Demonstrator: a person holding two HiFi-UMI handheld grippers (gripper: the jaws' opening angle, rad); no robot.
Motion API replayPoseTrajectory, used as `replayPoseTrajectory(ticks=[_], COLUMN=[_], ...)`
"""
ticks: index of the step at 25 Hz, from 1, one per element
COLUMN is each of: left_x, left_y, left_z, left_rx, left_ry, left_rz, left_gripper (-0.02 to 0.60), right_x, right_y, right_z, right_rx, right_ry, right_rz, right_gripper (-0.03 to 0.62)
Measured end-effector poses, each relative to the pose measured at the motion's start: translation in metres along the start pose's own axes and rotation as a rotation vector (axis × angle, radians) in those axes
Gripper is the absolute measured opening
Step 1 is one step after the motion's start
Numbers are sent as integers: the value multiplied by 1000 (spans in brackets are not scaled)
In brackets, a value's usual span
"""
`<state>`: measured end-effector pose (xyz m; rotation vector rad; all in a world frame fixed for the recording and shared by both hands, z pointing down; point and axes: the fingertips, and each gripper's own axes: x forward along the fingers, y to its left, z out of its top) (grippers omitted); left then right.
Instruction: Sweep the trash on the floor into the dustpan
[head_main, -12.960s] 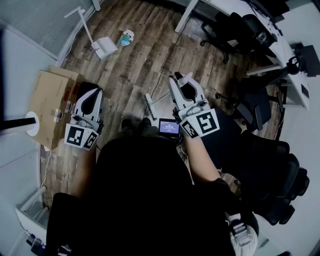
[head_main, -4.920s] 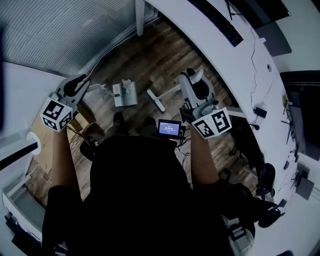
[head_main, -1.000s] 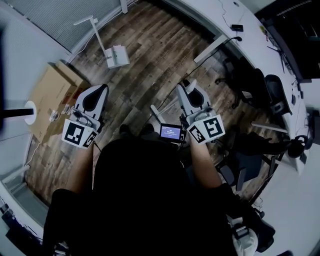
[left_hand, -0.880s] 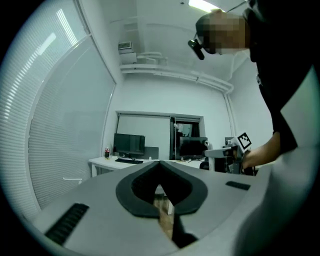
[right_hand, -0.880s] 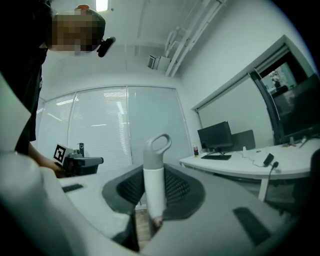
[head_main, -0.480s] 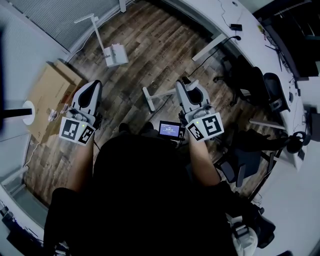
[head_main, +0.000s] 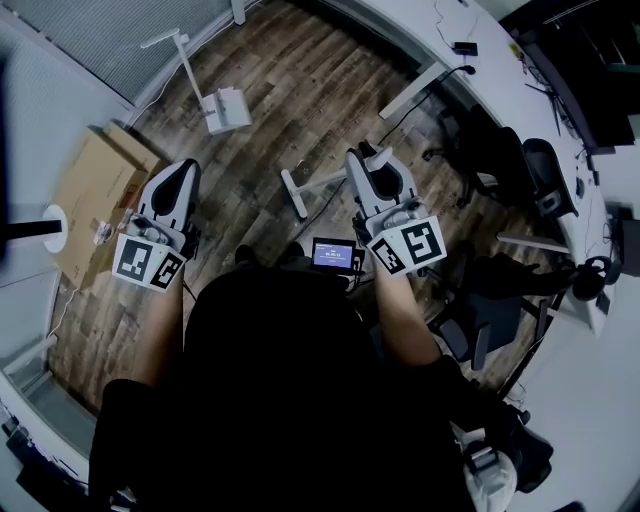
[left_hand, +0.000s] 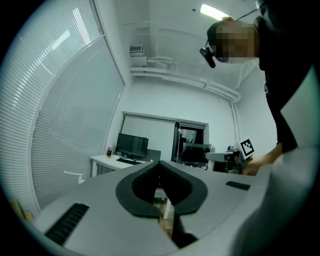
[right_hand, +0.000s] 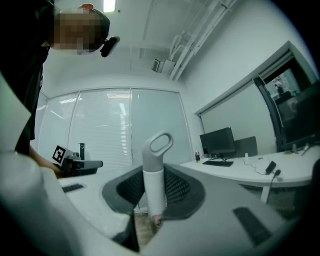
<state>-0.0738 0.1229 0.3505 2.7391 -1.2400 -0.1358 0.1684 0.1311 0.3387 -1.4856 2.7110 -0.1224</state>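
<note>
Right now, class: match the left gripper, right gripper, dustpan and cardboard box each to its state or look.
1 left gripper
2 right gripper
3 dustpan
4 cardboard box

A shut on the broom handle
B white, long handle upright
C shut, empty
D brown, left of the left gripper

Pairs: 1-C, 2-A, 3-B, 4-D

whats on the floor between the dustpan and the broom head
Nothing. In the head view, the wood floor between the dustpan and the broom head is bare planks, with no trash showing there.
</note>
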Motion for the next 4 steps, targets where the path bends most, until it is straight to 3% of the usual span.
replayPoseTrajectory(ticks=[4], left_x=[3], left_y=[-5], left_z=[-4], left_rx=[2], left_ry=[9], left_rz=[-6], left_gripper=[-5], right_x=[-2], right_y=[-6], right_z=[-2], right_rx=[7], right_ry=[-3], right_rz=[3], right_gripper=[83])
